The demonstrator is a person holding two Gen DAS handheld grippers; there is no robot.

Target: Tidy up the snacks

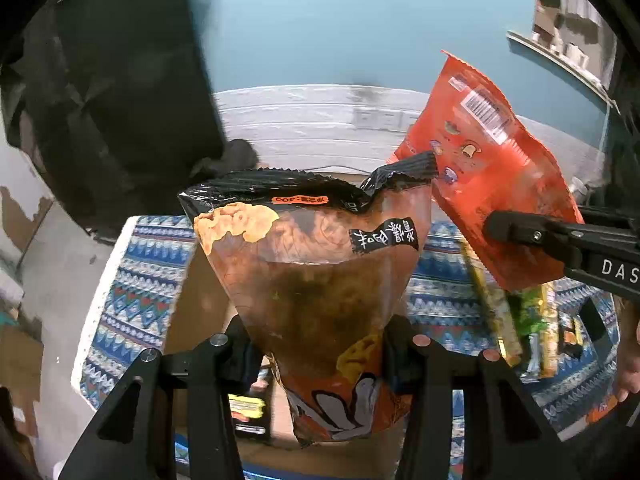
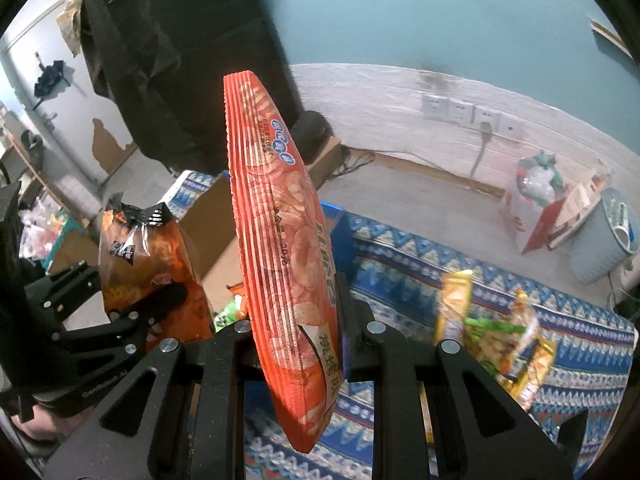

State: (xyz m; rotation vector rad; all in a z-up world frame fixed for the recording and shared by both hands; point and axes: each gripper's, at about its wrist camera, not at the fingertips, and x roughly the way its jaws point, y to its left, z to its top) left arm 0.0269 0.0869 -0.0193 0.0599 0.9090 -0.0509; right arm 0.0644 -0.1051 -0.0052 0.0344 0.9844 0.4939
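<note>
My left gripper (image 1: 320, 340) is shut on the lower part of a puffed brown-orange snack bag (image 1: 312, 272) with a black crimped top, held upright in the air. My right gripper (image 2: 300, 328) is shut on a red-orange chips bag (image 2: 276, 208), seen edge-on and upright. In the left wrist view that red bag (image 1: 492, 168) hangs at the right, with the right gripper (image 1: 500, 232) clamped on it. The right wrist view has the left gripper (image 2: 132, 284) at the left, holding the brown-orange bag (image 2: 136, 248). Both bags hang above an open cardboard box (image 2: 212, 232).
A blue patterned cloth (image 2: 400, 256) covers the surface below. Several yellow and green snack packets (image 2: 500, 336) lie on it at the right. A dark hanging cloth (image 2: 180, 60) fills the upper left. A pale blue bin (image 2: 604, 236) stands on the floor, far right.
</note>
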